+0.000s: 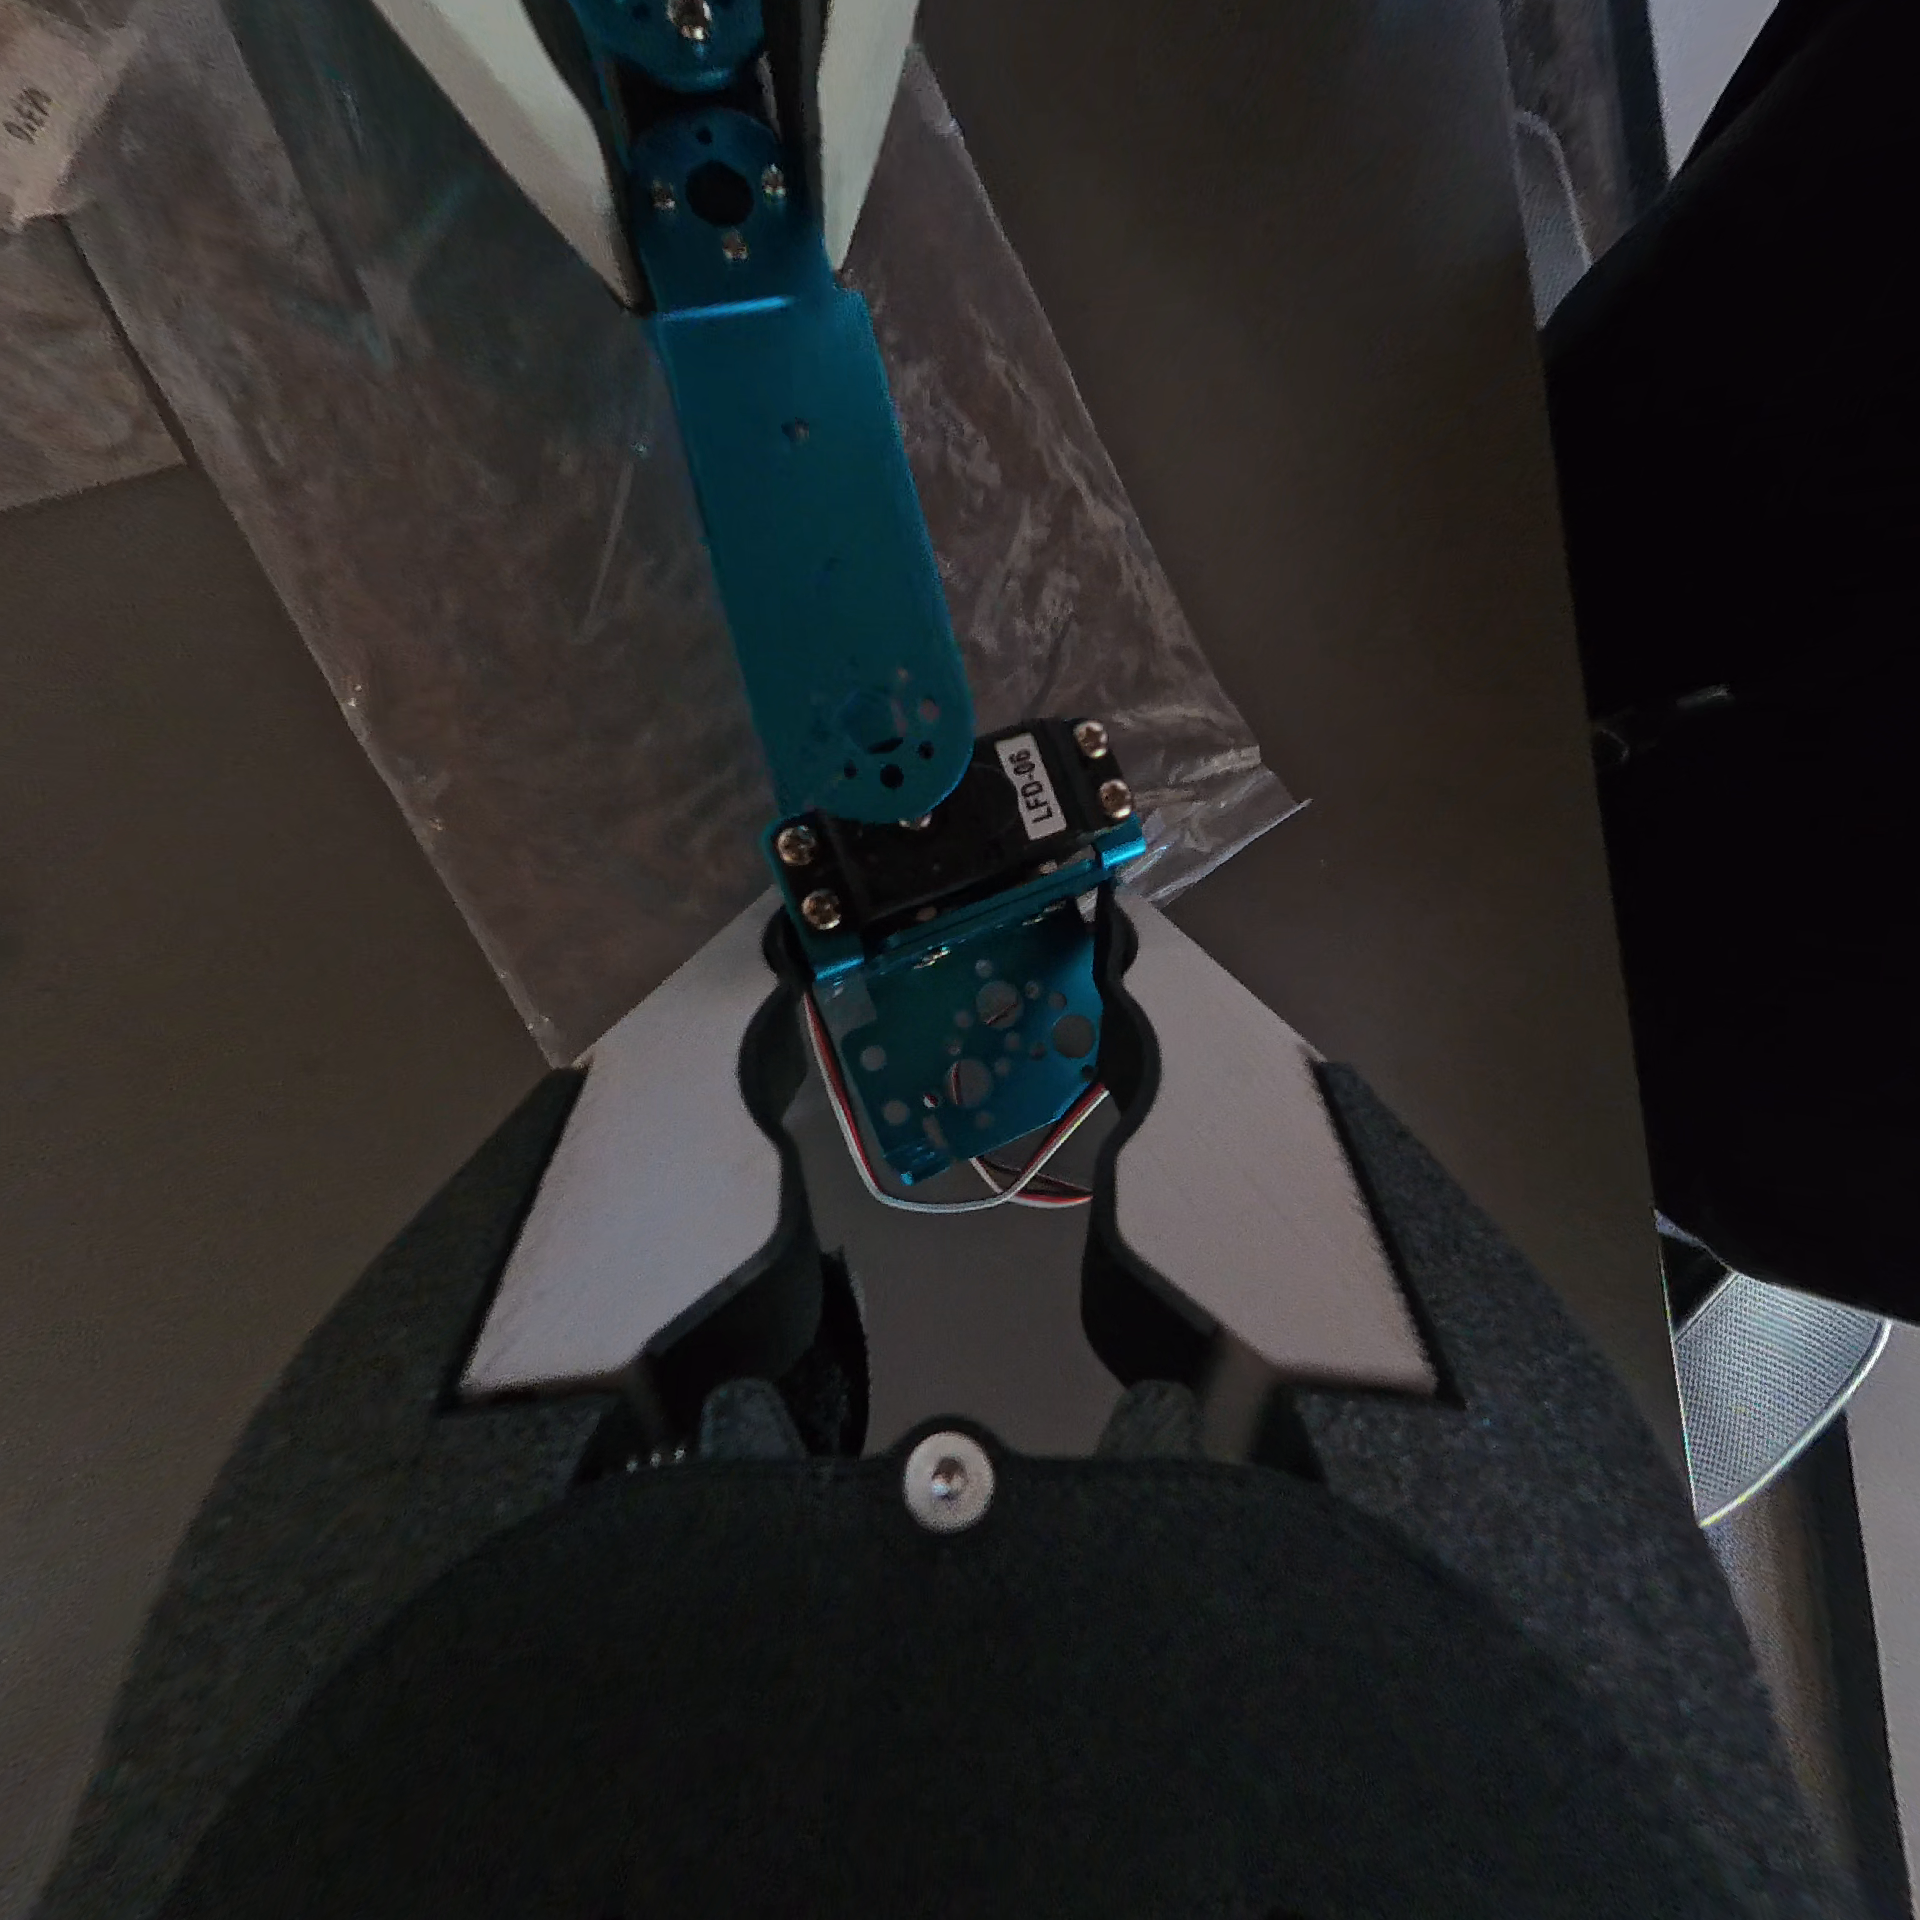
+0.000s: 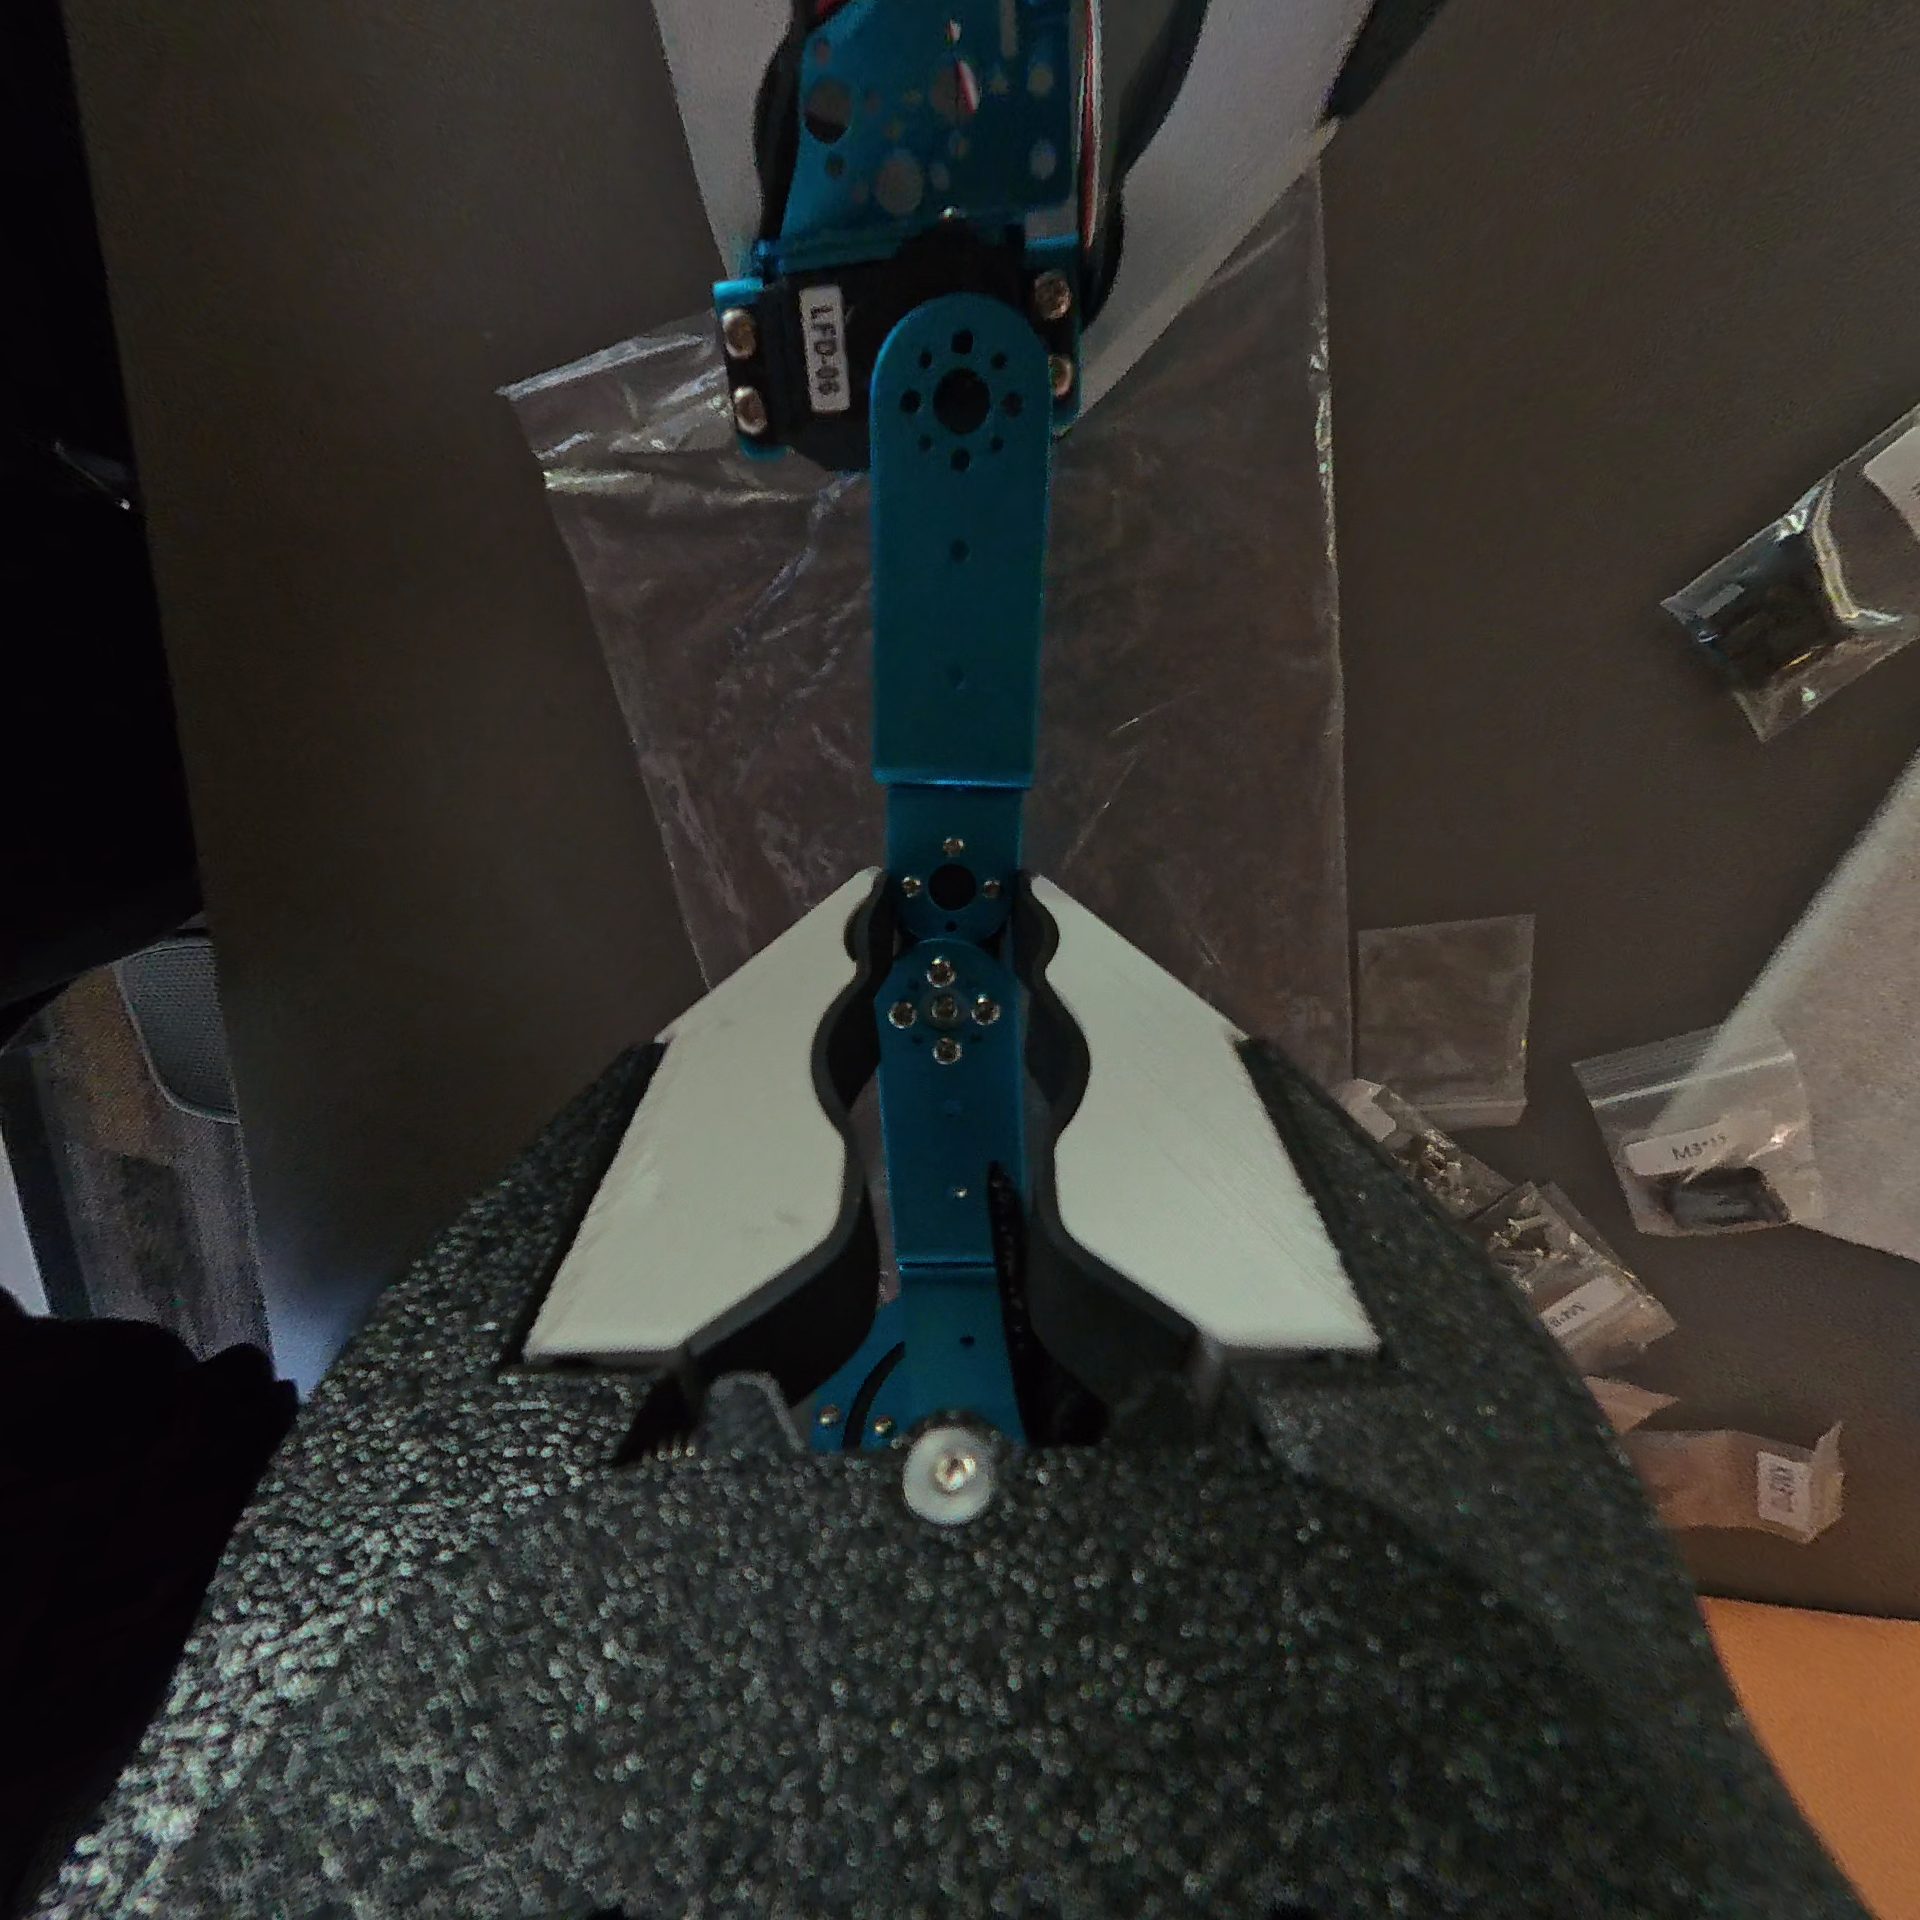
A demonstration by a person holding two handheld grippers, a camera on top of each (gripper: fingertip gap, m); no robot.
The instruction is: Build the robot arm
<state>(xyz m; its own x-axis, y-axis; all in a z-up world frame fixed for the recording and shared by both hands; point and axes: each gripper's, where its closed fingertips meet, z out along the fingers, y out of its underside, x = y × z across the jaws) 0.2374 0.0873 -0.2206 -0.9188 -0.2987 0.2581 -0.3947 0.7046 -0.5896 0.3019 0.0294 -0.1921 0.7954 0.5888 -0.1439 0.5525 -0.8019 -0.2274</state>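
Note:
A blue metal servo arm assembly is held between both grippers above a dark table point(image 2: 416, 727). My left gripper point(image 1: 951, 956) is shut on its perforated blue bracket point(image 1: 966, 1049), which carries a black servo point(image 1: 935, 831) with red and white wires point(image 1: 977, 1195). A long blue link point(image 1: 810, 520) runs from the servo to the right gripper at the top of the left wrist view point(image 1: 717, 156). My right gripper point(image 2: 954, 894) is shut on the narrow blue link point(image 2: 951, 1122) at its jointed end. The long link point(image 2: 956, 623) and servo point(image 2: 821, 364) lie beyond it.
A crumpled clear plastic bag point(image 2: 1174, 623) lies on the table under the assembly. Several small bags of parts point(image 2: 1787, 634) point(image 2: 1704, 1153) and a pale sheet point(image 2: 1829, 1039) lie at the right. A mesh-fronted object point(image 1: 1766, 1382) and a black shape point(image 1: 1766, 727) stand beside the table. My hands' fingertips stand some 10 cm from each other.

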